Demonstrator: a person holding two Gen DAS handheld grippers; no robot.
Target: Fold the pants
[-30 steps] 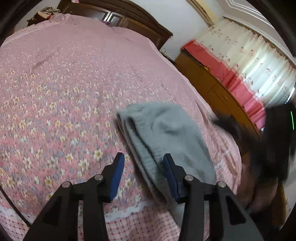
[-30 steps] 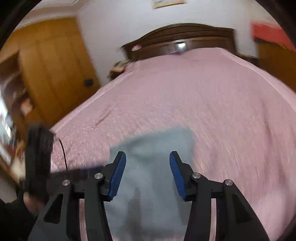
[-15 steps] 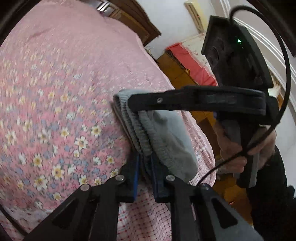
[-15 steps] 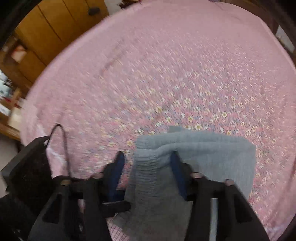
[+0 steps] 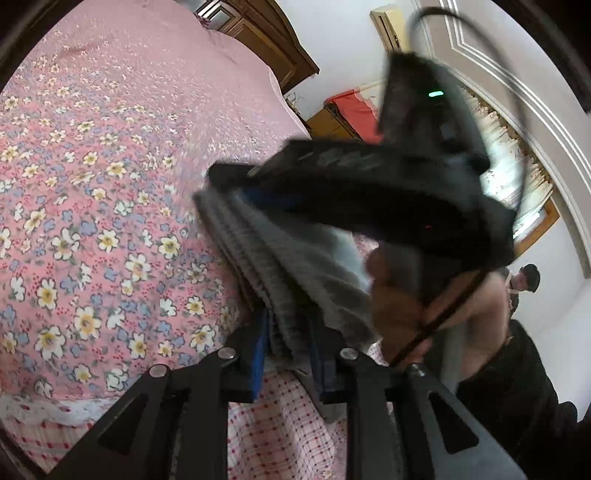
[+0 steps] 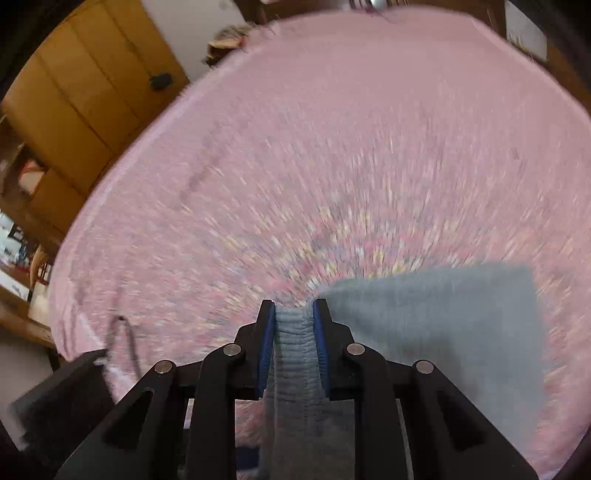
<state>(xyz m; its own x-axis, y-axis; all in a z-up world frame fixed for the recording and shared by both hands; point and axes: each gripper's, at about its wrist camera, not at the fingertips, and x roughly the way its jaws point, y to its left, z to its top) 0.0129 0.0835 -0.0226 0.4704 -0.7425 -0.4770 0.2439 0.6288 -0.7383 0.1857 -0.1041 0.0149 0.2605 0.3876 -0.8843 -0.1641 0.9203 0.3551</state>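
Note:
The grey folded pants (image 5: 295, 266) lie near the front edge of the pink flowered bed (image 5: 92, 184). My left gripper (image 5: 288, 339) has its blue pads on the ribbed folded edge, and its jaws are opening slightly with the cloth still between them. In the same view, my right gripper (image 5: 243, 188) reaches in from the right over the far end of that edge, held by a hand (image 5: 399, 295). In the right wrist view, my right gripper (image 6: 293, 314) is closing on the ribbed waistband, and the pants (image 6: 443, 325) spread flat to the right on the bed (image 6: 369, 129).
The bed's front edge has a plaid skirt (image 5: 288, 424) right under my left gripper. A dark headboard (image 5: 266, 33) stands at the far end. A wooden wardrobe (image 6: 74, 92) is on the left, a dresser with a red cloth (image 5: 347, 107) on the right. Another person (image 5: 524, 280) stands far right.
Both grippers went from open above the pants to clamped on the ribbed edge. The right gripper swung in and down over the pants, next to the left one.

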